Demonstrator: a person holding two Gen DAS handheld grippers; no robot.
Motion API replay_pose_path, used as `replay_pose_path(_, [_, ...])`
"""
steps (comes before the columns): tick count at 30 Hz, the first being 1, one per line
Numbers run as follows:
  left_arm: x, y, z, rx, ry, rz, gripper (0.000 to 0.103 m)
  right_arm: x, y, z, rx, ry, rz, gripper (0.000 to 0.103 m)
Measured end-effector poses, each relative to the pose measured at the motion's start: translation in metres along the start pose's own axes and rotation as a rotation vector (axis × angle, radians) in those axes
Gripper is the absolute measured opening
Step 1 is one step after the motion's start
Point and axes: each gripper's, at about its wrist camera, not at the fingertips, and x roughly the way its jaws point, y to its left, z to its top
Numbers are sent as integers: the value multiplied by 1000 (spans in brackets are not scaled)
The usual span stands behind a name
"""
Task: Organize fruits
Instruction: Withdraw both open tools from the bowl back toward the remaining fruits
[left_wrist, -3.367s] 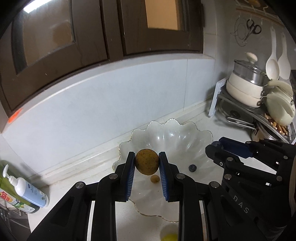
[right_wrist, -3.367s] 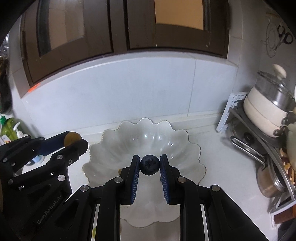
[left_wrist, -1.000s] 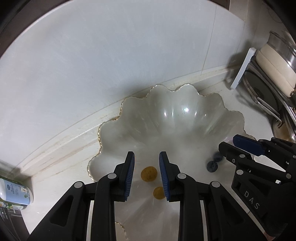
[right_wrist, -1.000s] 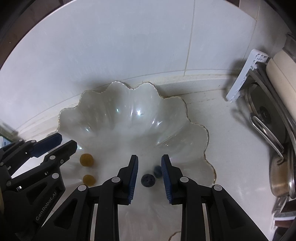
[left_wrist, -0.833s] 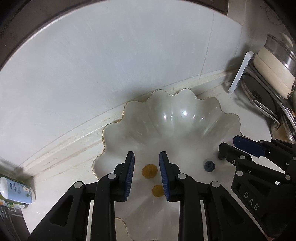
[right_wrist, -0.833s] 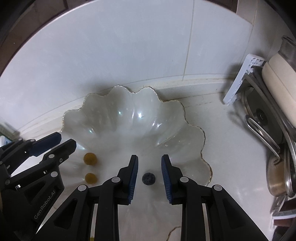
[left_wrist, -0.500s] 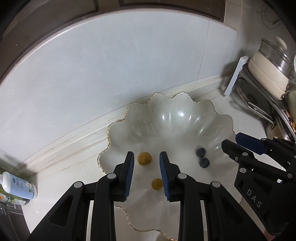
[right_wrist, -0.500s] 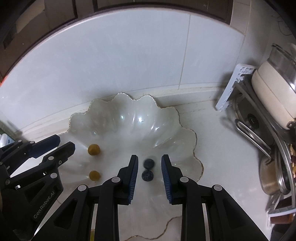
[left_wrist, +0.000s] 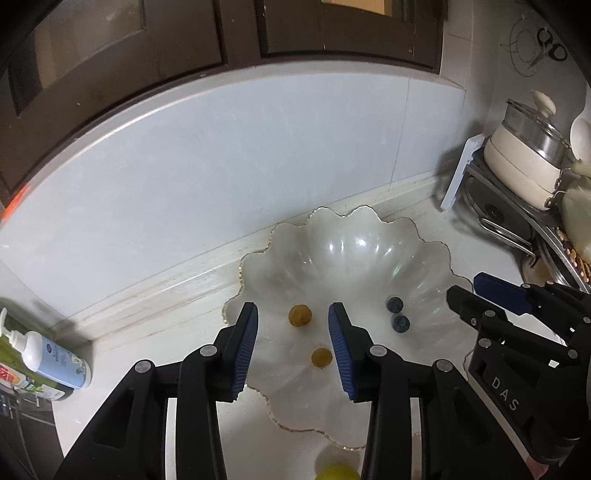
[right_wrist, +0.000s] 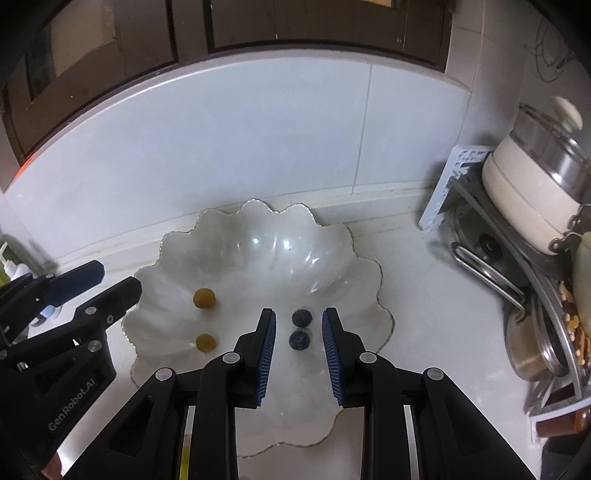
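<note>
A scalloped glass bowl (left_wrist: 369, 214) (right_wrist: 258, 203) sits on the white counter against the wall. Two brown longans (left_wrist: 300, 315) (left_wrist: 321, 357) lie in its left part and two blueberries (left_wrist: 394, 304) (left_wrist: 401, 324) in its right part. My left gripper (left_wrist: 293, 310) hovers above the longans (right_wrist: 204, 297); its jaws are opening with nothing between them. Over the blueberries (right_wrist: 301, 317), my right gripper (right_wrist: 299, 314) is shut to its narrow gap and holds nothing. A yellow-green fruit (left_wrist: 337, 472) lies on the counter in front of the bowl.
A pump bottle (left_wrist: 51, 360) lies at the far left of the counter. At the right, a rack carries a cream lidded pot (right_wrist: 535, 192), lids and pans (right_wrist: 532, 354). Dark cabinets hang above the tiled wall.
The longan and blueberry held earlier now lie in the bowl. Both grippers have risen and drawn back from the bowl over the last second. The left jaws have spread wider.
</note>
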Motion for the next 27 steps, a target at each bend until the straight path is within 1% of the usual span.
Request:
replay_pose_path(3, [-10,1,-4,5,-22,9,39,-10,2,-3,-3,-27,-11,28])
replay_pose_path(10, [-39,0,-11,10,-77,-5,39,-38,5,-11,-2,-80,-4,28])
replay_pose_path(16, [-62,0,-20,10,-114,-24,39,-59,8,-23,-18,-101,3,28])
replay_pose_path(20, [-78,-2,-26,21,-141,-17,39,-72,8,-31,-14,-117,7,28])
replay_pose_path(27, [-100,-8,-40,35,-175,-35,40,-92,6,-45,0,-141,36,28])
